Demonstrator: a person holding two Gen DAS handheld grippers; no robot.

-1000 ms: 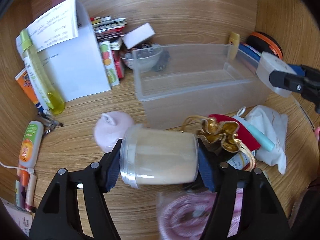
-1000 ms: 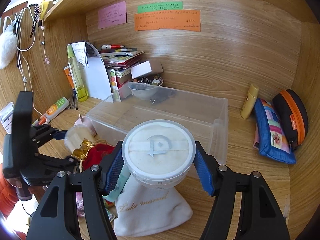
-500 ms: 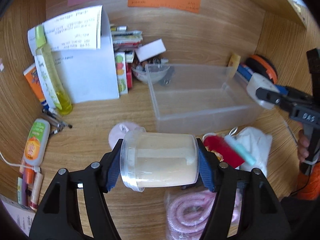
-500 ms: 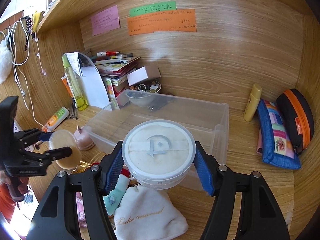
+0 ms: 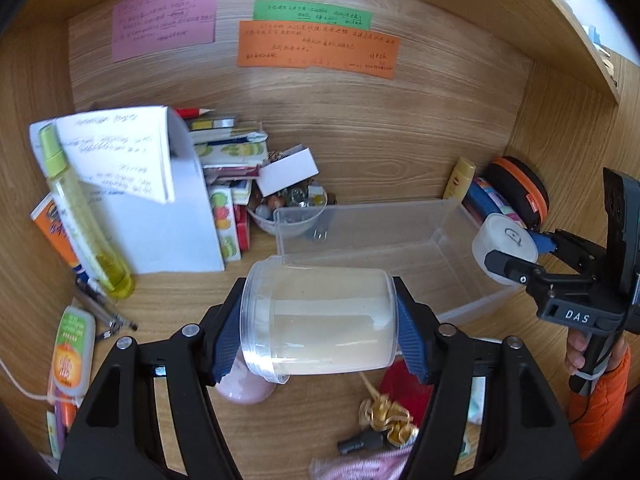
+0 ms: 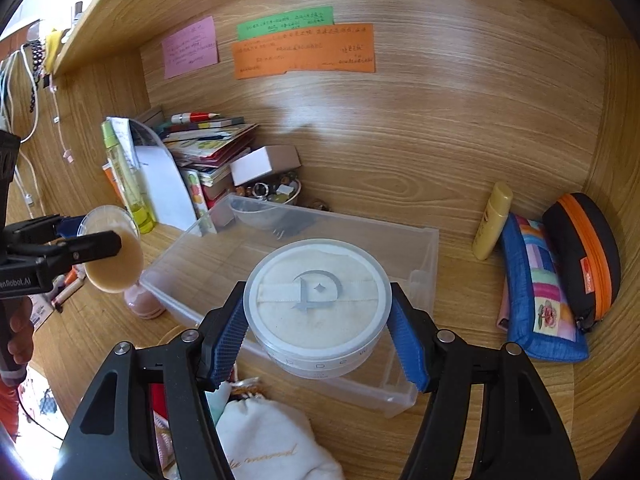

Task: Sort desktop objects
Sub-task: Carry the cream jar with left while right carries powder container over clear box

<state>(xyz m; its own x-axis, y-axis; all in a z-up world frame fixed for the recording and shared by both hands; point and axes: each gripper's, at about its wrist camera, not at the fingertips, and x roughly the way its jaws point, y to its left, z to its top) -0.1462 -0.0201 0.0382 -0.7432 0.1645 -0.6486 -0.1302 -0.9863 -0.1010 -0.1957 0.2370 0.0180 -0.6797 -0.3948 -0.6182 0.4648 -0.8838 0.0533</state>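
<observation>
A wooden desk alcove (image 6: 460,128) enclosed the scene, its grained back wall bearing pink (image 6: 190,53), green (image 6: 285,24) and orange (image 6: 304,51) paper notes; daylight entered from the upper left.

Three paper notes are stuck on the back wall: one pink (image 5: 164,20), one green (image 5: 312,15), one orange (image 5: 318,49). There is one clear plastic bin (image 6: 424,240), one small bowl (image 5: 296,222) of odds and ends, and one white box (image 6: 264,163). Two round containers are counted: a jar (image 5: 320,320) and a powder tub (image 6: 318,304). Two zip pouches lie at the right, one blue (image 6: 540,292) and one black and orange (image 6: 584,248), beside one yellow tube (image 6: 492,220). One white cloth bag (image 6: 272,444) is in front.
</observation>
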